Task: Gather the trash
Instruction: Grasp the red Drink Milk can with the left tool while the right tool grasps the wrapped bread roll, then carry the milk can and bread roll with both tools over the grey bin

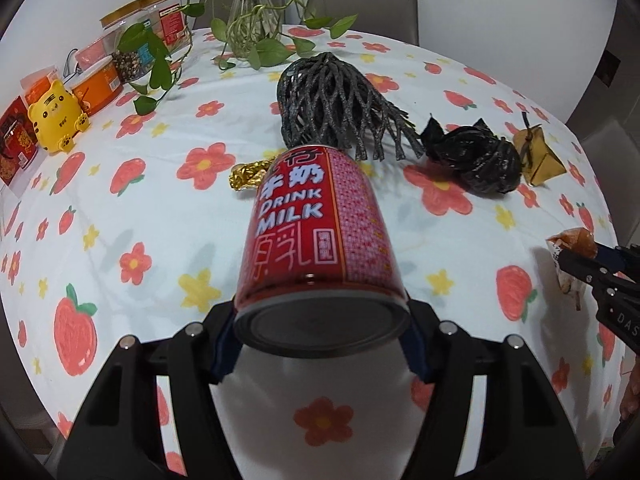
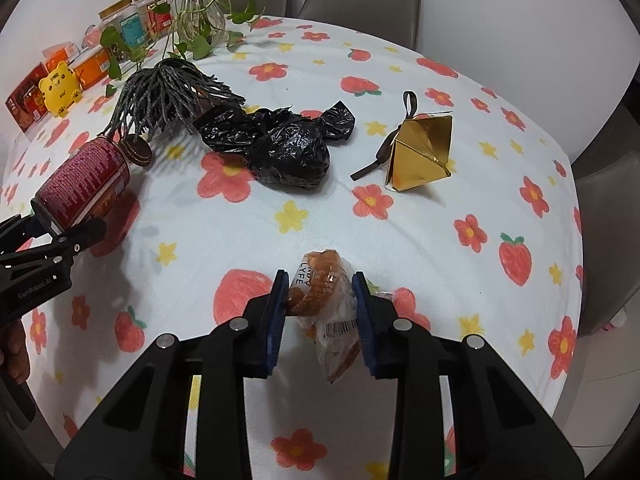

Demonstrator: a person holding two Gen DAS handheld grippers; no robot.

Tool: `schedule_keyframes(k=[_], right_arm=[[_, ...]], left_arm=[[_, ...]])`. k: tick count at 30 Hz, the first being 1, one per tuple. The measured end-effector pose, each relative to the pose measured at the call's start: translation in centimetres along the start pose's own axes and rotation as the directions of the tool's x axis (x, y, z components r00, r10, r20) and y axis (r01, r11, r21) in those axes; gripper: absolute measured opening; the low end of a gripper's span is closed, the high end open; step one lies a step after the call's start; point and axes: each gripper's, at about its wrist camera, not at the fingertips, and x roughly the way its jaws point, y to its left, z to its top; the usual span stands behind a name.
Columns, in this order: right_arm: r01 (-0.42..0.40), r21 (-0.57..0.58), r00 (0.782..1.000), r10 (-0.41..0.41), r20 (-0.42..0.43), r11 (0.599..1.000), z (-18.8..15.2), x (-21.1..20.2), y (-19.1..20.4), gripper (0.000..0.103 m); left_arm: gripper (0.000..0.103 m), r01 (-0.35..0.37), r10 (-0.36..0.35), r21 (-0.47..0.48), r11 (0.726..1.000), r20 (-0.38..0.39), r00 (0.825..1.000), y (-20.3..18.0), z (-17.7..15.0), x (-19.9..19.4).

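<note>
Bare cloth (image 2: 400,80) far side; L claw (image 1: 320,344) clamps milk can (image 1: 320,232), R claw (image 2: 320,312) pinches snack wrapper (image 2: 332,312)

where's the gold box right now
The gold box sits on the table at the upper right of the right wrist view, just right of the black bag, untouched by either gripper.

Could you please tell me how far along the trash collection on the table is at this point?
Nothing looks binned yet. In hand: the left gripper clamps the red milk can, and the right gripper closes on a snack wrapper. Left on the table: foam net, black bag, gold box, gold foil.
</note>
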Motion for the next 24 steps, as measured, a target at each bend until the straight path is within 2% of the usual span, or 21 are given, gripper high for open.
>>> schedule_keyframes(k=[6, 12, 18, 21, 24], right_arm=[[0.001, 0.043, 1.0, -0.002, 0.022, 0.999, -1.4, -2.3, -0.1, 0.024], [0.03, 0.125, 0.997, -0.038, 0.06, 0.992, -3.3, -5.3, -1.6, 0.023], [0.072, 0.251, 0.991, -0.098, 0.092, 0.965, -6.5, -9.0, -4.7, 0.023], [0.109, 0.316, 0.984, -0.147, 0.101, 0.943, -9.0, -11.3, -6.7, 0.023], [0.155, 0.395, 0.973, -0.21, 0.099, 0.906, -12.5, -14.2, -9.6, 0.023]], left_arm=[[0.065, 0.072, -0.074, 0.082, 0.994, 0.018, 0.997, -2.3, -1.1, -2.3], [0.065, 0.148, -0.162, 0.212, 0.966, 0.048, 0.986, -6.1, -1.6, -4.6], [0.065, 0.238, -0.27, 0.337, 0.911, 0.053, 0.961, -11.2, -2.2, -6.8], [0.065, 0.283, -0.327, 0.404, 0.87, 0.045, 0.944, -14.5, -3.0, -8.1], [0.065, 0.328, -0.387, 0.475, 0.816, 0.027, 0.922, -18.6, -4.3, -9.6]])
